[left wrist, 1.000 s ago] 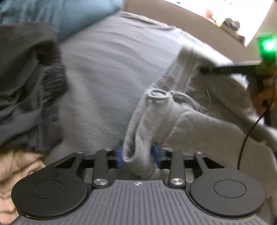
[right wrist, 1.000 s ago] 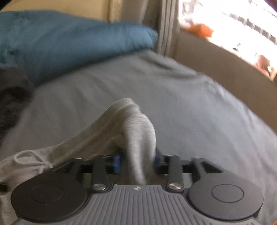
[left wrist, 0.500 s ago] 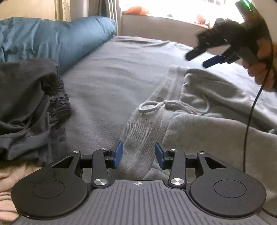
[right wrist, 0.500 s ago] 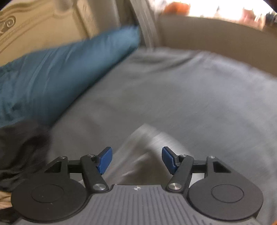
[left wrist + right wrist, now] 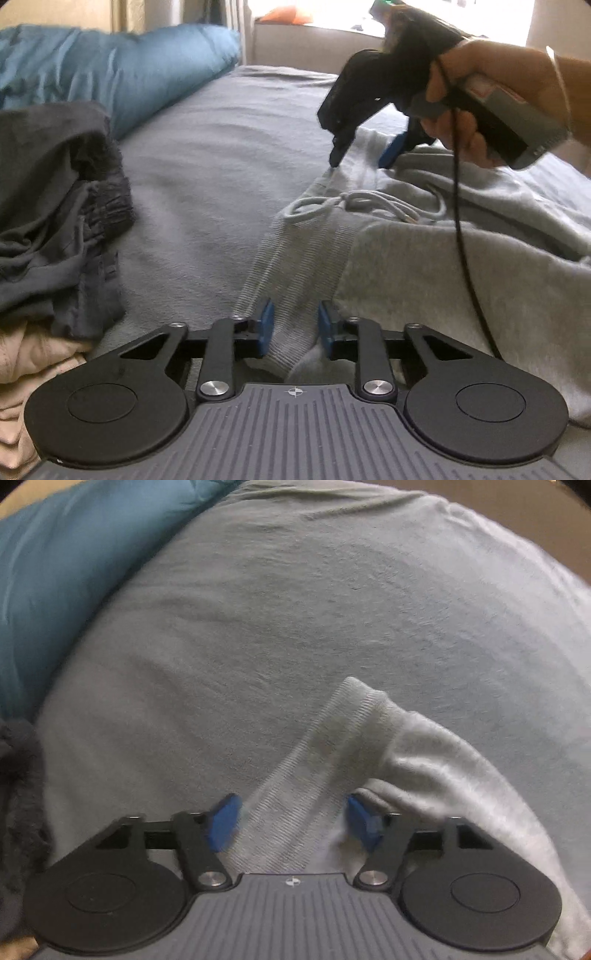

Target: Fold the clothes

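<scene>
The grey sweatpants (image 5: 424,258) lie on the grey bed cover (image 5: 221,155), and their ribbed waistband (image 5: 306,251) runs as a long strip from the near edge of the left wrist view away toward the drawstring (image 5: 354,205), then on to the far corner. That strip is the line the next move turns on, since each tool sits at one end of it. The left gripper (image 5: 293,326) is at the near end: waistband cloth bunches between its blue pads, and the jaws are closing on it, though a sliver of gap still shows at each side, so I judge the pinch not yet firm. The right gripper (image 5: 291,821) points steeply down over the far end, where the waistband's corner (image 5: 354,701) sticks out ahead of it and slightly to its right; the ribbed band passes between its pads with clear space on both sides, and these jaws are closing too, without yet pressing the cloth. In the left wrist view a hand (image 5: 480,107) holds that right tool just above the far corner. With both ends taken, the waistband could be stretched straight along its length. The legs trail off to the right, partly out of sight. A heap of dark clothes (image 5: 55,203) sits well apart to the left, beside a blue pillow (image 5: 129,70).
</scene>
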